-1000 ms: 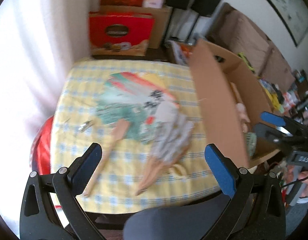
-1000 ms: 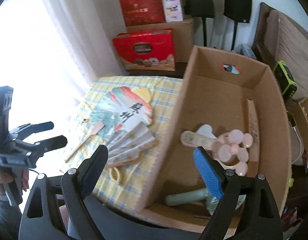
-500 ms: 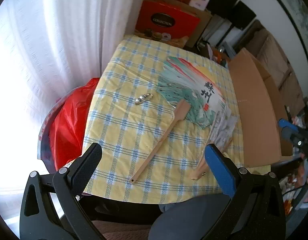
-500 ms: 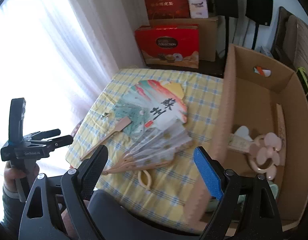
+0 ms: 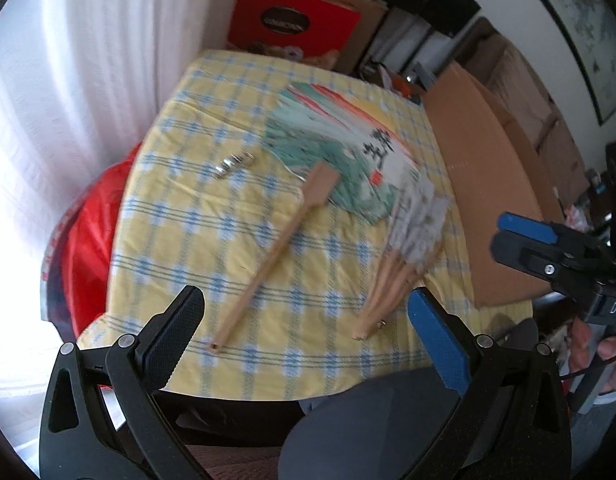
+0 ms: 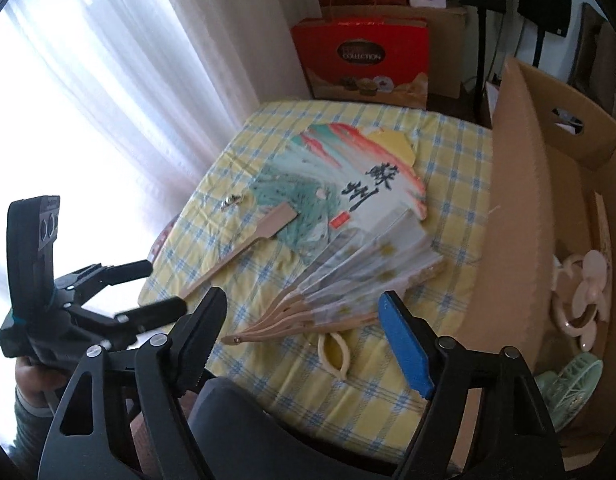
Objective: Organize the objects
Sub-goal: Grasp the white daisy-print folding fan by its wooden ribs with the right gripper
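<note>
A round painted fan (image 5: 339, 148) (image 6: 347, 184) with a wooden handle (image 5: 276, 248) lies on the yellow checked tablecloth (image 5: 212, 216). A pale folding fan (image 5: 415, 220) (image 6: 367, 276) lies spread beside it, partly over its edge. My left gripper (image 5: 304, 300) (image 6: 148, 288) hovers open above the table's near edge, over the handle's end, with nothing in it. My right gripper (image 6: 302, 304) (image 5: 523, 240) hangs above the folding fan's ribs. Its jaws are closing with nothing between them. An open cardboard box (image 6: 511, 200) (image 5: 487, 180) stands at the right.
The box holds a pink handheld fan (image 6: 587, 292) and a green one (image 6: 567, 380). A small metal clip (image 5: 234, 164) and a white loop (image 6: 333, 352) lie on the cloth. A red bag (image 5: 84, 240) sits below the table's left edge, and a red gift box (image 6: 363, 60) stands behind.
Both grippers have sunk toward the table. The right one has shifted left from over the box to over the folding fan, its jaws slightly narrower. The left one swung left toward the round fan's handle.
</note>
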`<move>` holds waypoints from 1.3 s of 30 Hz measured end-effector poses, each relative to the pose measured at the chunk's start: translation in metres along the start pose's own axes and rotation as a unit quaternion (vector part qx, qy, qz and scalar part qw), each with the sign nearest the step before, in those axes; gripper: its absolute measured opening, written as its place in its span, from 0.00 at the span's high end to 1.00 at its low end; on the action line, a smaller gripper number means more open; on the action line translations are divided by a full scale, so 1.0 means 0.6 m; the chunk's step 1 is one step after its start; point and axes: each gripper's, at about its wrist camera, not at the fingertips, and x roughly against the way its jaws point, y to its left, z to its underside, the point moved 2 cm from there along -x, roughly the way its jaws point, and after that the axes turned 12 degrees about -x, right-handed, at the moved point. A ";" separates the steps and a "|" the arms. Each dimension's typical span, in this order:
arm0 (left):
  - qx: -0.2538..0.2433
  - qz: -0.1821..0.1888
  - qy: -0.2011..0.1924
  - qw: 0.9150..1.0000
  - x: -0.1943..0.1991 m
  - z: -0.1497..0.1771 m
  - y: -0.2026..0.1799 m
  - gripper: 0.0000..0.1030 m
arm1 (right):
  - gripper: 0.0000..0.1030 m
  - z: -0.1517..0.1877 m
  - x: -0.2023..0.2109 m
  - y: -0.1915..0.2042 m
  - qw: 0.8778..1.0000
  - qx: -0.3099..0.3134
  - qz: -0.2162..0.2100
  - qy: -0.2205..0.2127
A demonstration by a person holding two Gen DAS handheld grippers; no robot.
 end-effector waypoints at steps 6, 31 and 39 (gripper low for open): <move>-0.027 0.010 0.020 0.999 -0.034 0.014 -0.032 0.01 | 0.29 0.008 -0.019 -0.011 1.000 -0.012 0.002 0.009; -0.104 -0.023 0.046 0.993 -0.089 0.031 -0.081 0.44 | 0.36 0.032 -0.036 -0.020 0.994 -0.073 -0.066 0.051; -0.104 -0.011 0.050 0.993 -0.081 0.034 -0.082 0.61 | 0.60 0.052 -0.089 -0.016 0.985 -0.115 -0.099 0.085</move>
